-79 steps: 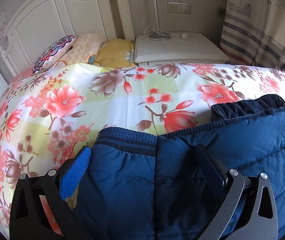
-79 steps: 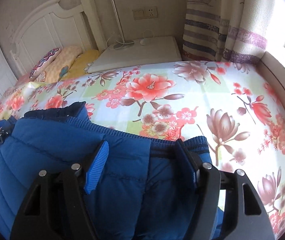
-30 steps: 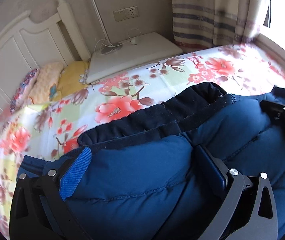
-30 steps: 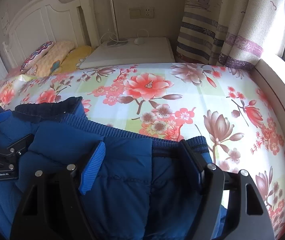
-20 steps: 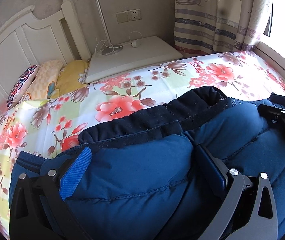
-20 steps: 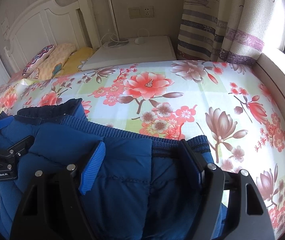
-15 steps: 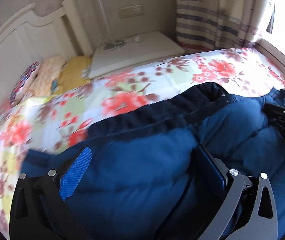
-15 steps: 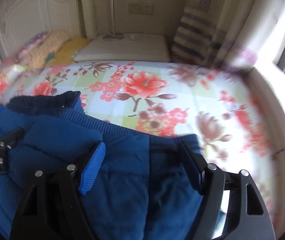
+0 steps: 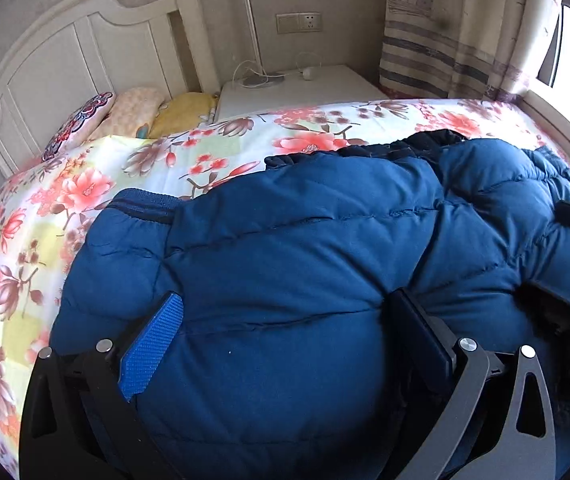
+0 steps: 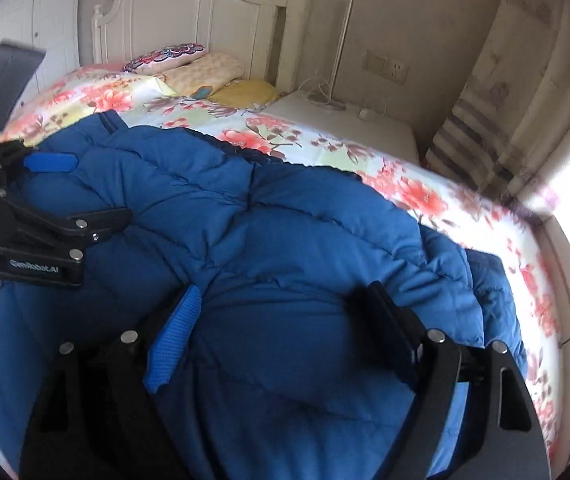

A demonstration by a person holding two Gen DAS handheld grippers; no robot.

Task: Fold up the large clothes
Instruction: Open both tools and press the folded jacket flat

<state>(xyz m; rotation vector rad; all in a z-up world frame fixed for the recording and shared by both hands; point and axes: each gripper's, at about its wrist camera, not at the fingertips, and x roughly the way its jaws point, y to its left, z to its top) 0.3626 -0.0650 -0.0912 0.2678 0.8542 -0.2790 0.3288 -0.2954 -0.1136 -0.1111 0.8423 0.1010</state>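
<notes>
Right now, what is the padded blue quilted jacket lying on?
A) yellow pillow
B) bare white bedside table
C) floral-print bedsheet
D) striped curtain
C: the padded blue quilted jacket is spread over the floral-print bedsheet, with flowers showing around its far edge and sides in both wrist views; the left gripper and right gripper each have jacket padding bulging between their fingers.

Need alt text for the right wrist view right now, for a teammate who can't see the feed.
A puffy blue quilted jacket bulges between the wide-set fingers of the right gripper, heaped on a floral bedspread. The left gripper presses into the jacket at the left edge. Behind are pillows, a white headboard and a nightstand.
</notes>
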